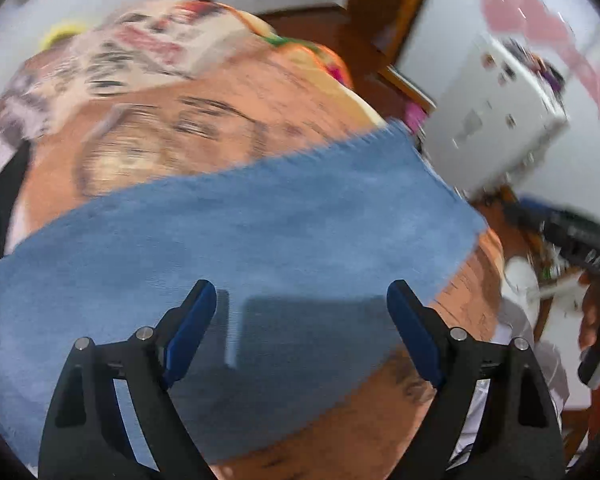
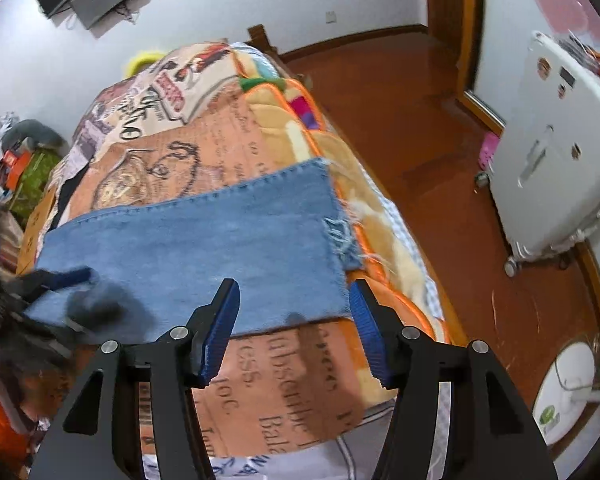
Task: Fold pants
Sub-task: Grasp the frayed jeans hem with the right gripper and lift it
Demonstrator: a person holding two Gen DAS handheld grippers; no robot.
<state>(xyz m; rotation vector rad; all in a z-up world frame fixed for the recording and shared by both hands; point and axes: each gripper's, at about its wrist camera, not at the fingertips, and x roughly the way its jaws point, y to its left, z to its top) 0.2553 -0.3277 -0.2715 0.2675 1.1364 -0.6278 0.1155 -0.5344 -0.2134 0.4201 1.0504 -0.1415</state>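
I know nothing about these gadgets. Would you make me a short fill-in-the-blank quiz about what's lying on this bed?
1. The pants lying flat on the bed are made of blue ____.
2. The right gripper hovers at the pants' frayed hem, its jaws ____ with nothing pinched between them.
3. The blanket under the pants is mostly ____ with printed lettering.
4. The white appliance stands on the ____.

Missing words: denim; open; orange; floor

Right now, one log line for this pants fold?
stage: pre-grasp | blue denim pants: flat on printed orange blanket | left tongs: open, empty | right tongs: open, empty, over near edge
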